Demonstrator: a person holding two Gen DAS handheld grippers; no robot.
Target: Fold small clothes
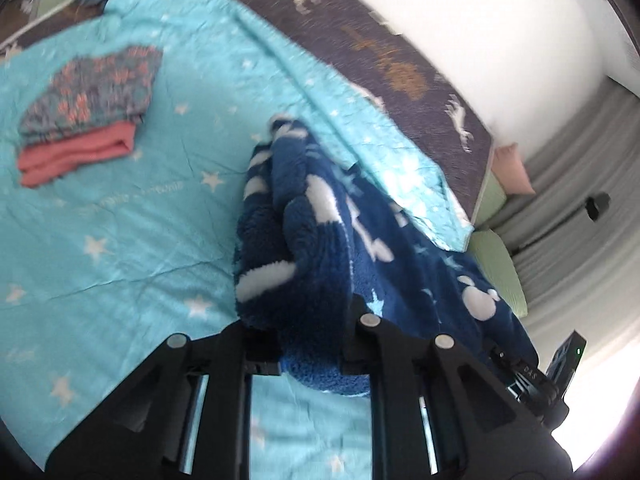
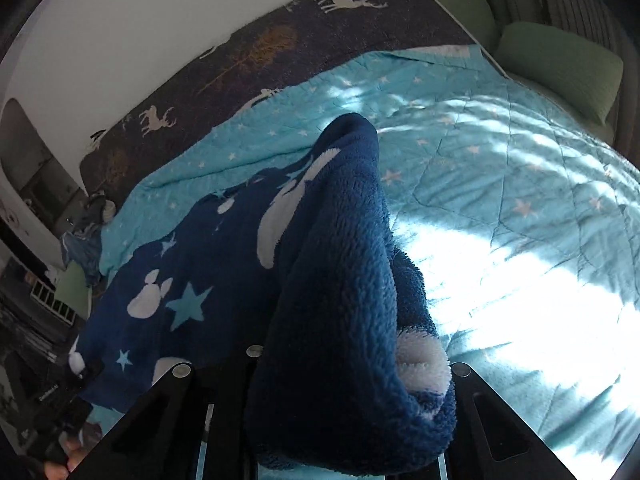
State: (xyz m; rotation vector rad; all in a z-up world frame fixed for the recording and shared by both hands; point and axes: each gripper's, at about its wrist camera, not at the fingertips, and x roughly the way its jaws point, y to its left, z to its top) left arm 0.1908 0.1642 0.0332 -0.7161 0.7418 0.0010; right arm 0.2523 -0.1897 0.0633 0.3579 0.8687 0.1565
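Note:
A dark blue fleece garment (image 1: 316, 236) with white mouse heads and pale stars hangs lifted over the turquoise star quilt (image 1: 120, 240). My left gripper (image 1: 310, 344) is shut on one part of it, the fleece bunched between its fingers. My right gripper (image 2: 344, 392) is shut on another part; the garment (image 2: 328, 280) drapes thickly over its fingers and hides the tips. The cloth stretches between the two grippers. The right gripper also shows at the left wrist view's lower right (image 1: 532, 376).
A folded stack, floral piece (image 1: 92, 92) on a pink piece (image 1: 76, 156), lies on the quilt at the left. A dark deer-pattern blanket (image 2: 280, 44) runs along the white wall. Green cushions (image 2: 560, 64) lie at the bed's far end. Strong sunlight falls on the quilt (image 2: 500, 240).

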